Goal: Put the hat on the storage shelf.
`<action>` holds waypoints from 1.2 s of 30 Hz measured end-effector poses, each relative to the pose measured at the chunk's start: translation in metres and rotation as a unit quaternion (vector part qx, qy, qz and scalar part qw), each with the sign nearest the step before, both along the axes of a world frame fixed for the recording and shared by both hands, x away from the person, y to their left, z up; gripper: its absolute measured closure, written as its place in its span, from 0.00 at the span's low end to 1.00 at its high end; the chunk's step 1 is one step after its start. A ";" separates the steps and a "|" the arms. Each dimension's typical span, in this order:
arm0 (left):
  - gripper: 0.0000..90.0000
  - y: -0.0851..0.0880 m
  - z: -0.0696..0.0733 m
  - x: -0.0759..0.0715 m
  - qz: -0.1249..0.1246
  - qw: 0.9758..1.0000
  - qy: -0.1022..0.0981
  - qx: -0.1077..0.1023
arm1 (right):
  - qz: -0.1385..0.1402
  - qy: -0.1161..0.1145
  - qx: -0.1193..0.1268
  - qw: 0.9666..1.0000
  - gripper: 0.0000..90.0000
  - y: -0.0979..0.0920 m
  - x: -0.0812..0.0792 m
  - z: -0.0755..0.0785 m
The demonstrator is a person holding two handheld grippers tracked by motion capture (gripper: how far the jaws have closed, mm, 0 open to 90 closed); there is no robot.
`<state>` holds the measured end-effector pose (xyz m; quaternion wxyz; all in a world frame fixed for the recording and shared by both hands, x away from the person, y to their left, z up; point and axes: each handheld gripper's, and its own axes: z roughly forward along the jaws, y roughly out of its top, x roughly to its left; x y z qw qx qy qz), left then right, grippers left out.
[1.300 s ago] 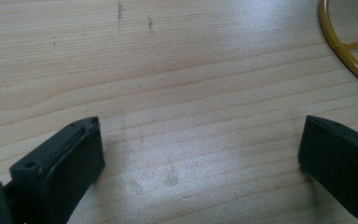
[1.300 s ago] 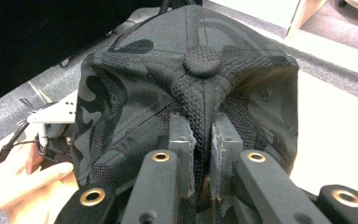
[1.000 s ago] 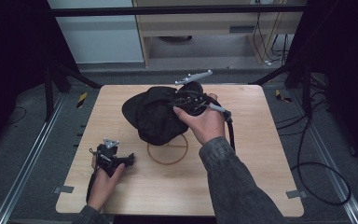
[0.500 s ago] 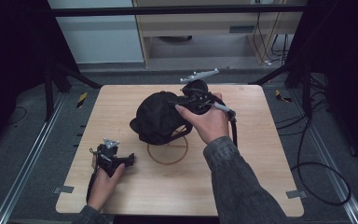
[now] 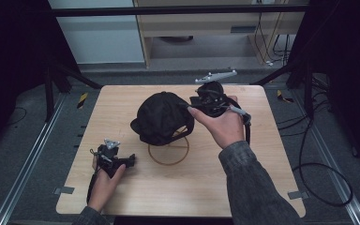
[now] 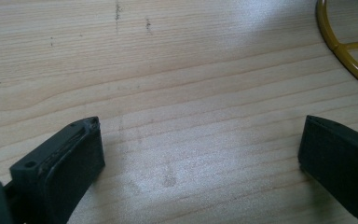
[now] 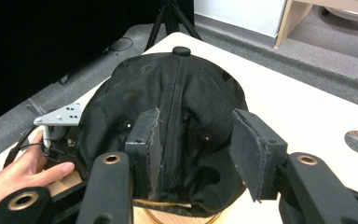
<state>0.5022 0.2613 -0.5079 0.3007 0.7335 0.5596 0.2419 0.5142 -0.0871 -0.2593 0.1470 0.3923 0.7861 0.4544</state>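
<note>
My right tongs [image 7: 193, 154] stand open around the unmarked black cap [image 5: 164, 117]; left tongs [image 6: 200, 154] gape above the worktop [image 5: 262, 159].

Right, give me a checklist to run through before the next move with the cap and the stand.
1. Right claw on the black cap: ok, its jaws straddle the rear seam; whether they pinch the fabric, cannot tell.
2. Cap over the yellow wire stand: ok in the high view, with the ring base showing beneath.
3. Cap fully seated on the stand: cannot tell, the cap hides the top of the stand.
4. Left claw out of the way: ok, open and low over bare wood, apart from the ring.
5. Table around the stand free of clutter: ok.
</note>
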 end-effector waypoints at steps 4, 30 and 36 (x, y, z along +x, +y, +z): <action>0.00 0.000 0.000 0.000 0.000 1.000 0.000 0.000 | 0.001 -0.004 0.001 1.000 0.54 -0.006 -0.005 0.001; 0.00 0.000 0.000 0.000 0.000 1.000 -0.001 -0.001 | -0.064 -0.028 0.000 0.998 0.21 -0.056 -0.022 0.006; 0.00 0.000 0.000 0.000 0.000 1.000 -0.001 0.000 | -0.074 -0.032 0.000 0.997 0.17 -0.066 -0.025 0.007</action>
